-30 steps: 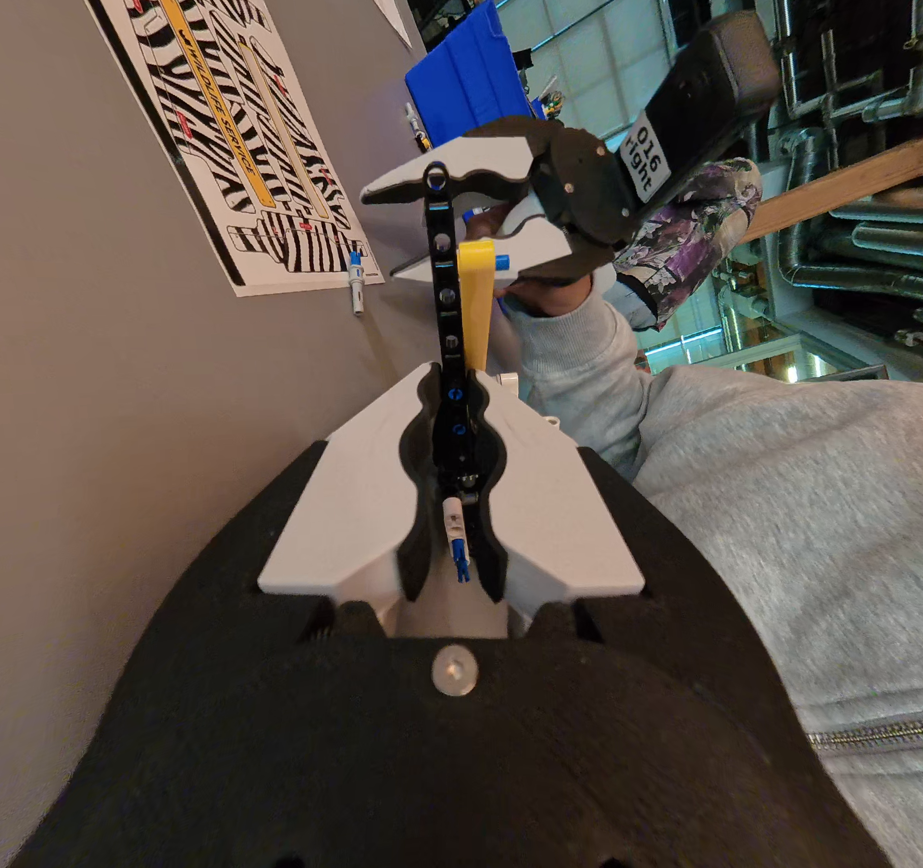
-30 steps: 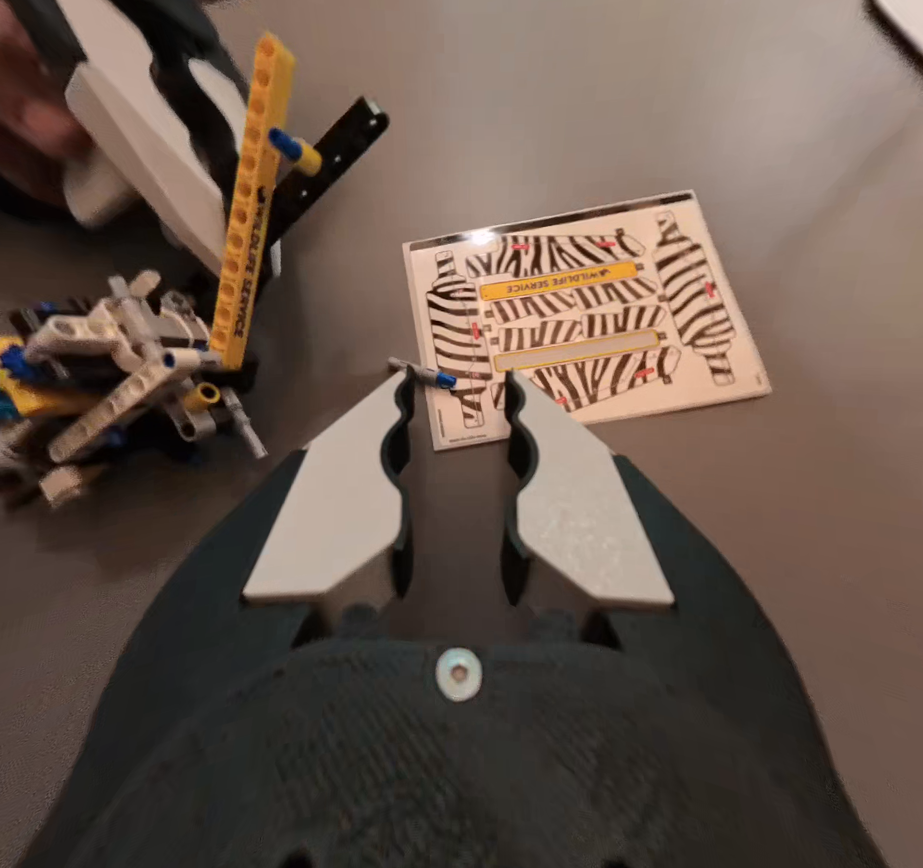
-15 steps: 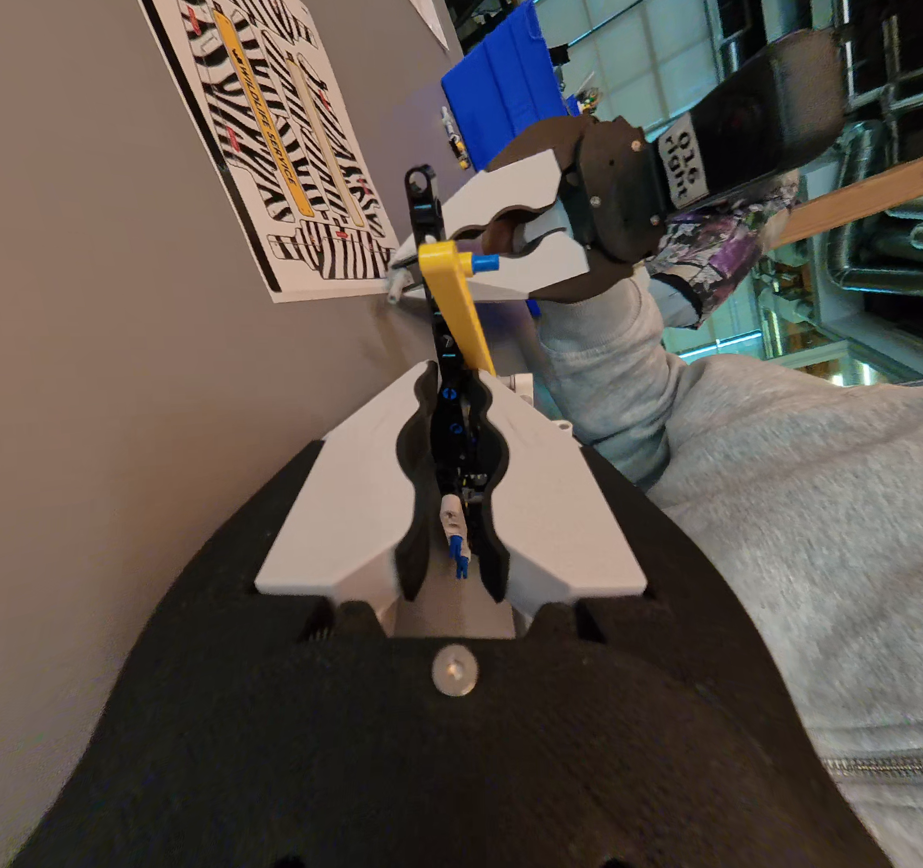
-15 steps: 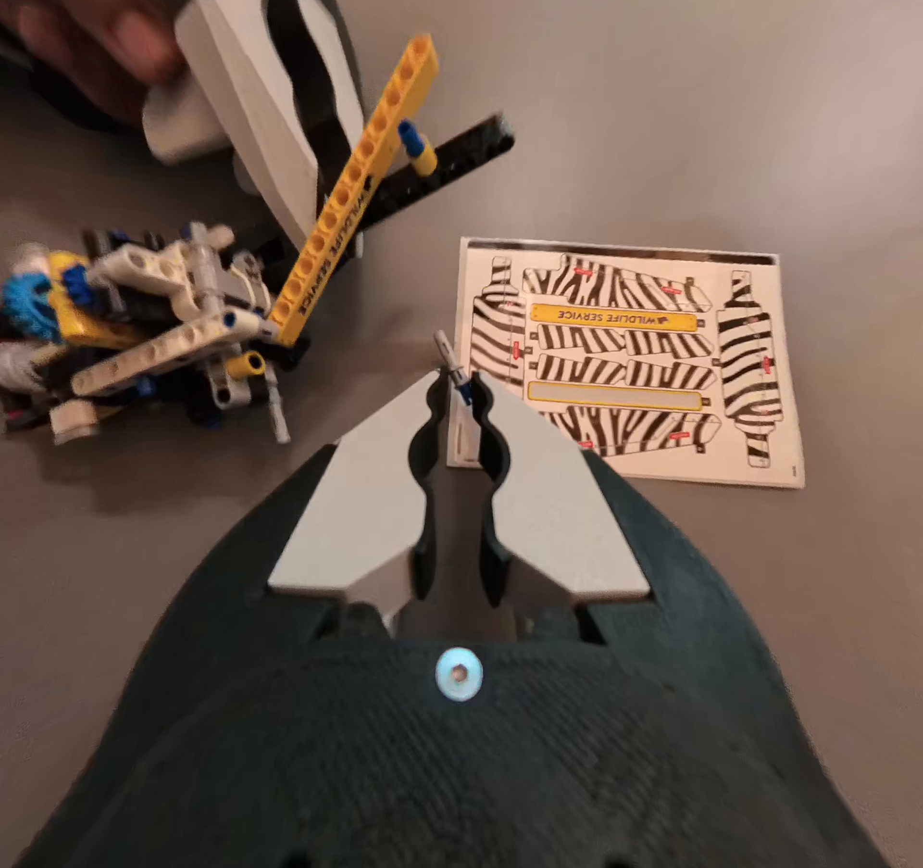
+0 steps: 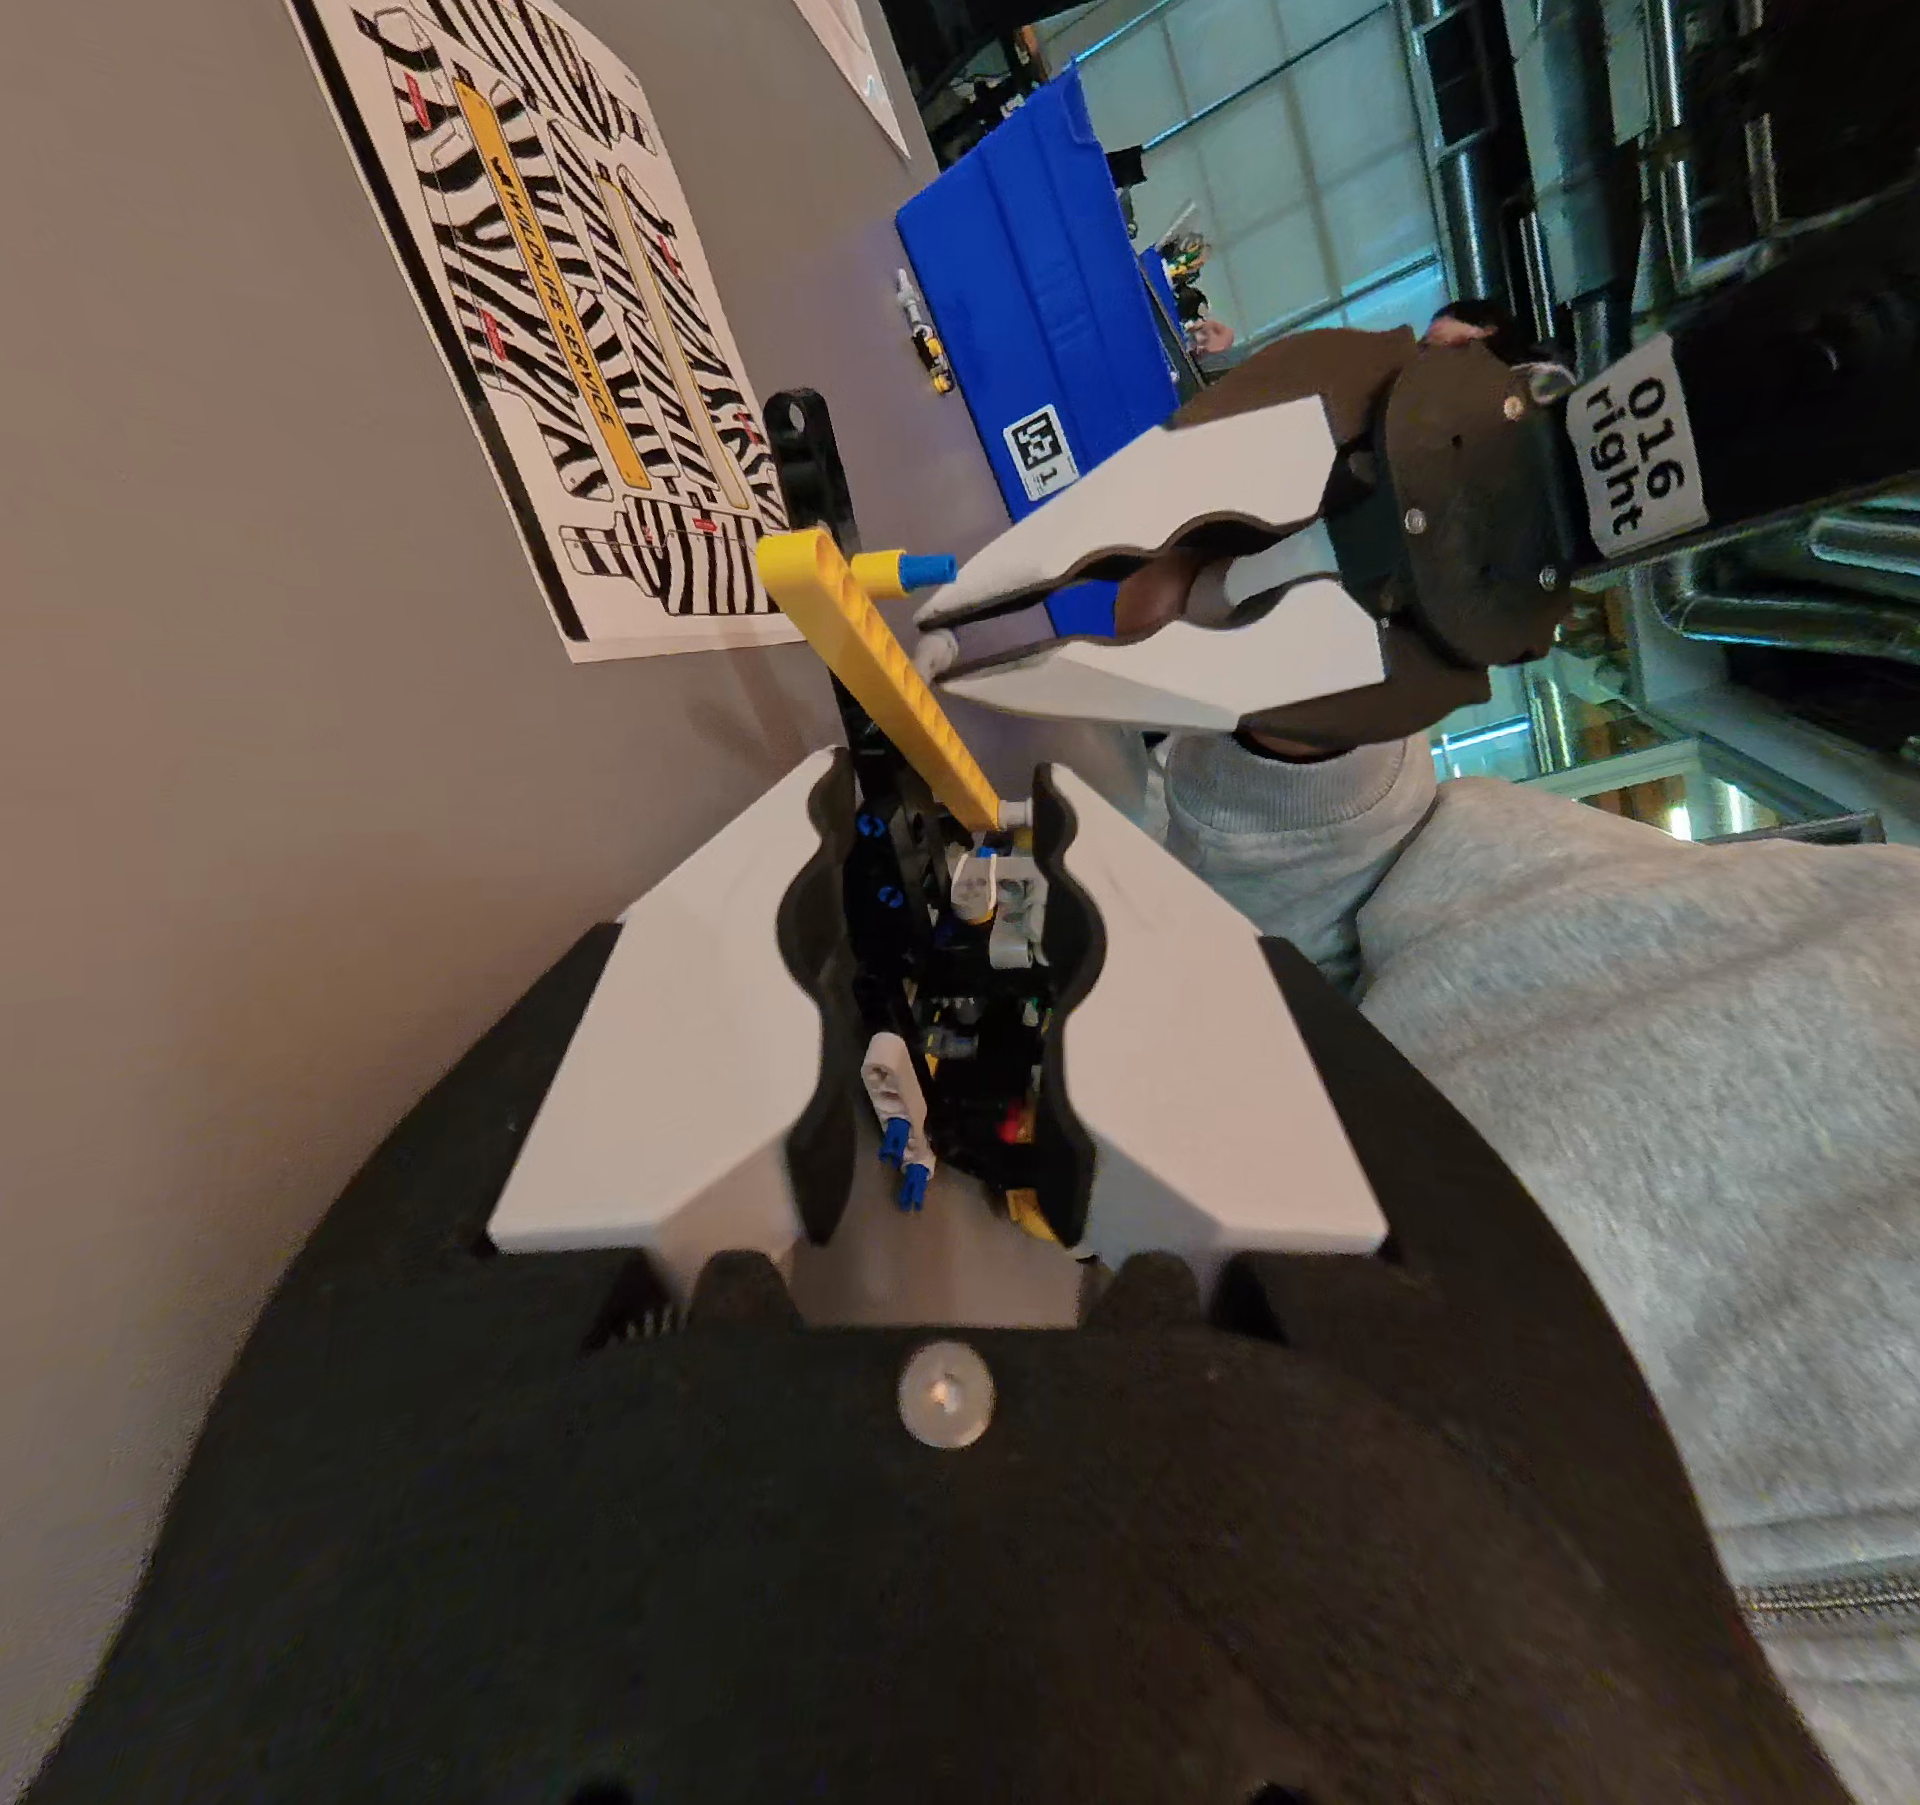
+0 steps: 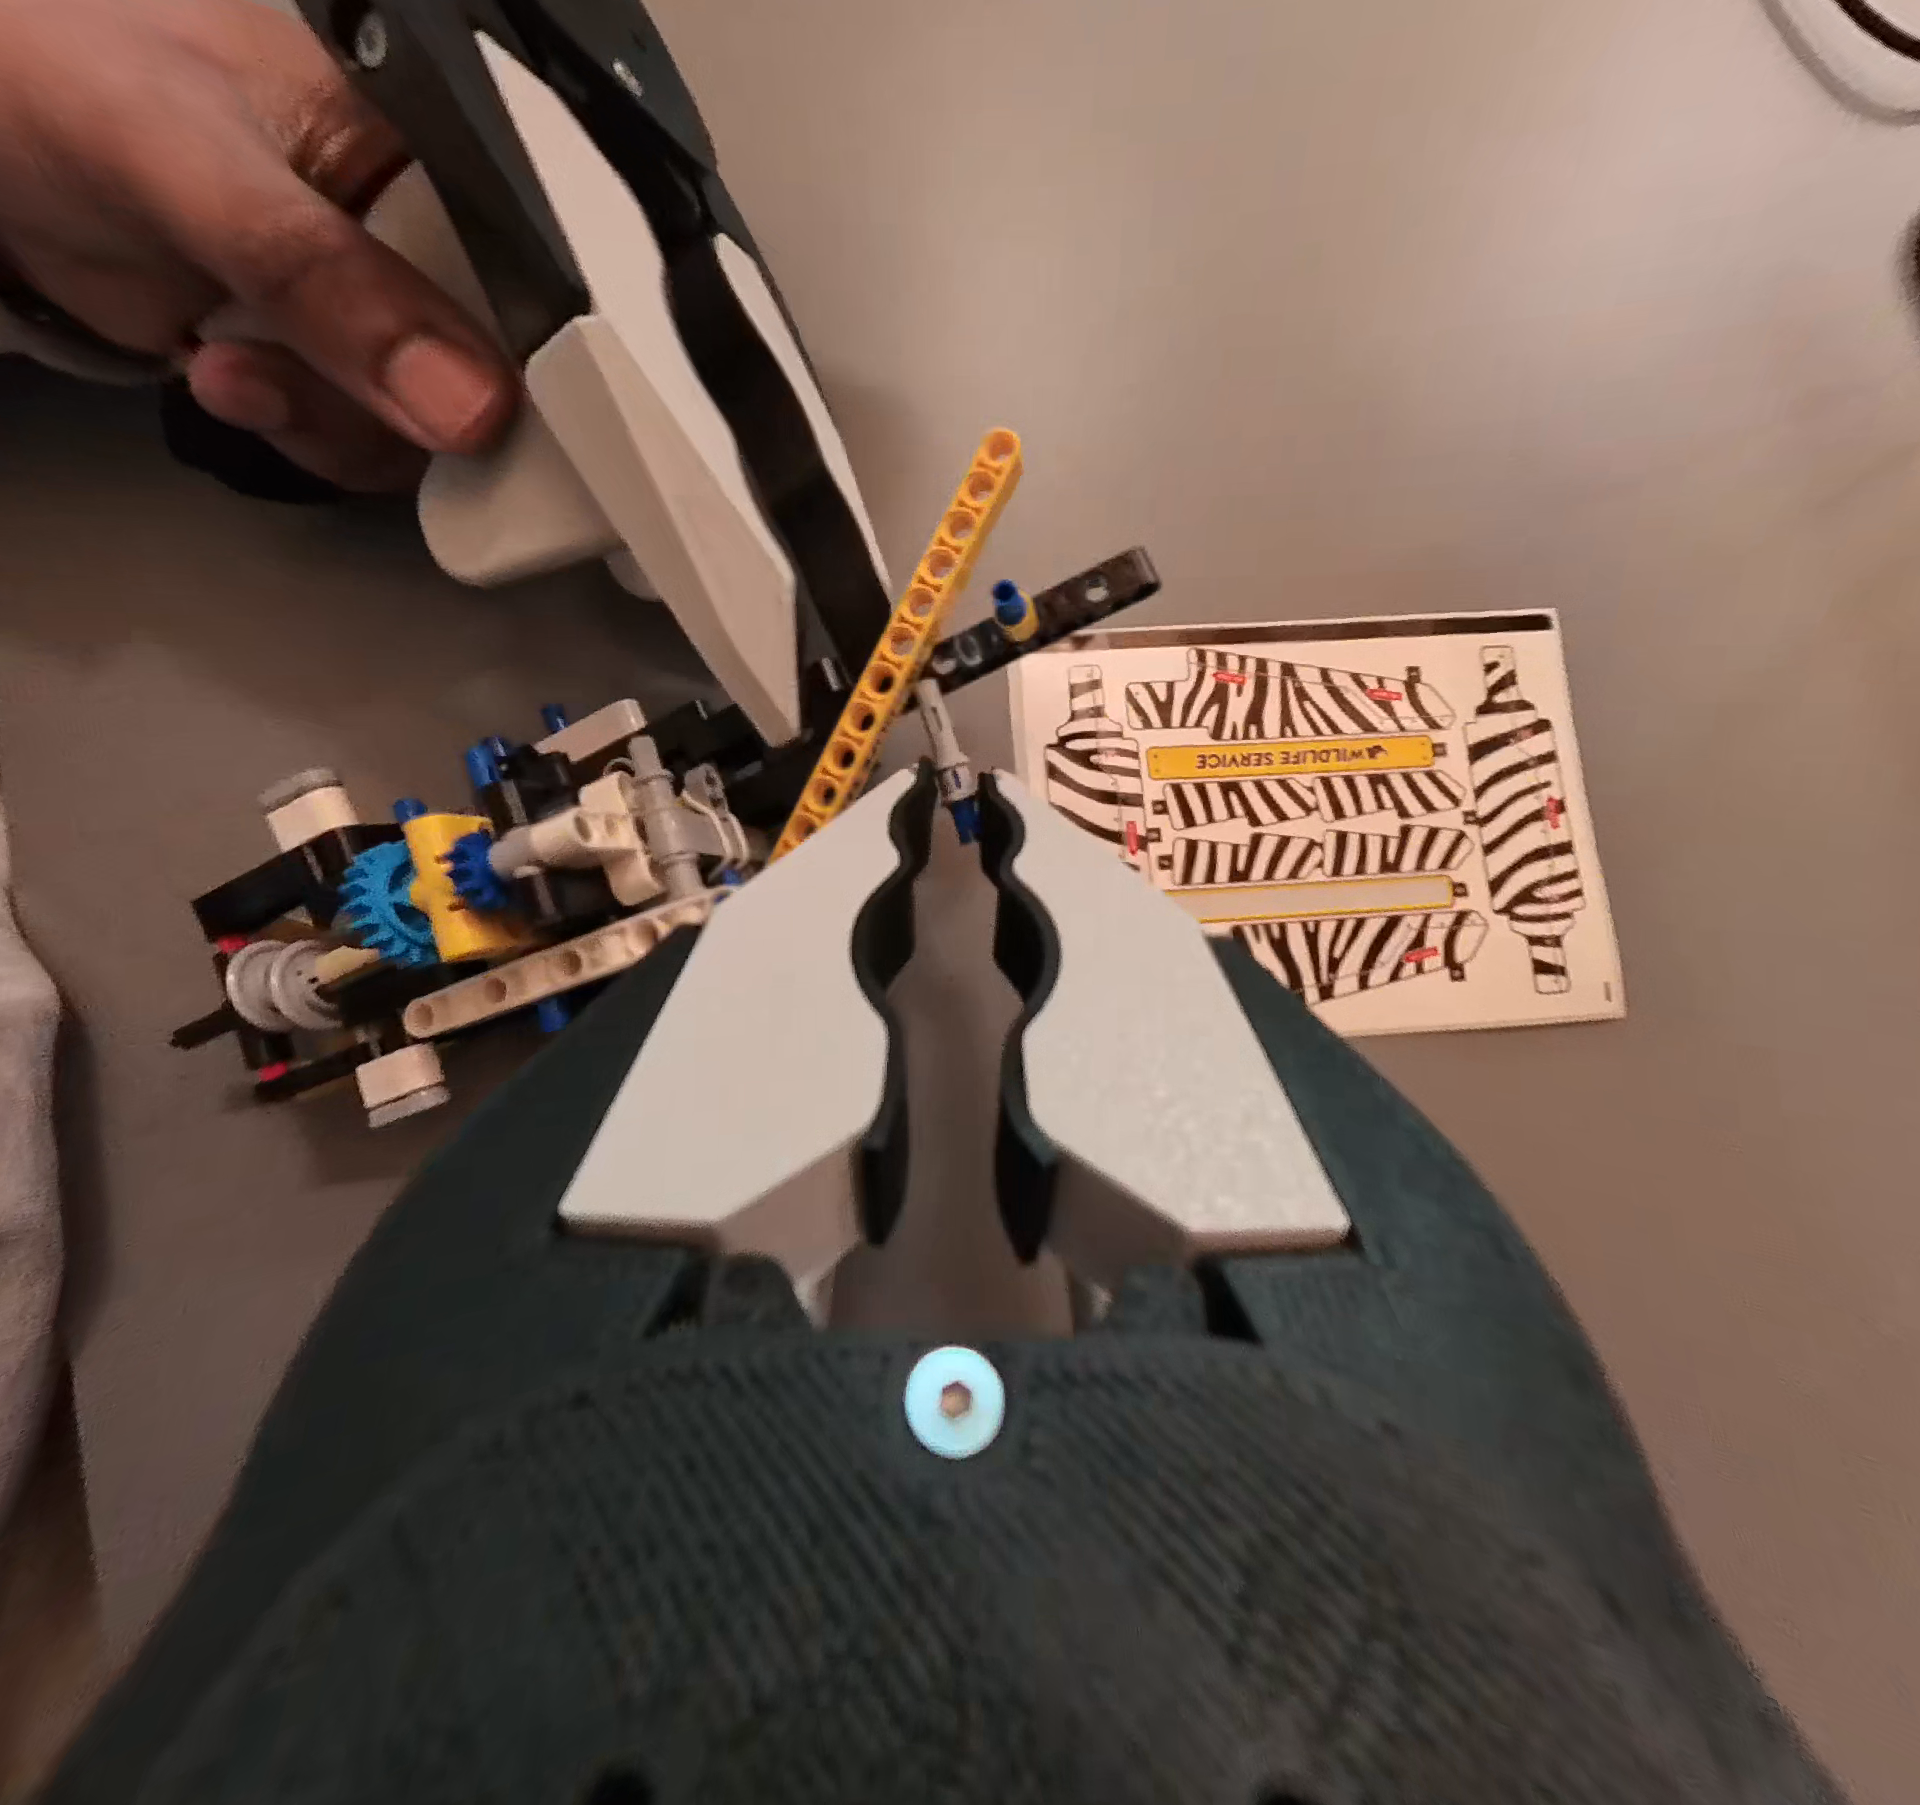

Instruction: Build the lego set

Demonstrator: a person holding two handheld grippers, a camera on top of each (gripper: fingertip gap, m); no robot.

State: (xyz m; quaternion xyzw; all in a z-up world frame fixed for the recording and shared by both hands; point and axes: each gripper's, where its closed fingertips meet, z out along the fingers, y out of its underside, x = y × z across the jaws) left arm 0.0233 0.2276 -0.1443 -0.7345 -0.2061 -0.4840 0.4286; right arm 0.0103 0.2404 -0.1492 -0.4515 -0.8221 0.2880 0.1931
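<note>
surface: grey table (image 6: 1351, 301) | on it: zebra-striped sticker sheet (image 6: 1320, 820); lego assembly (image 6: 468, 893)

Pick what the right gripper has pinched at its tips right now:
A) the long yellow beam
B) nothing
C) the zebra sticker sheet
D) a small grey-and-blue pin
D: in the right wrist view the right gripper is closed on a small grey-and-blue pin that sticks out past its tips, beside the yellow beam and apart from the sticker sheet.
</note>
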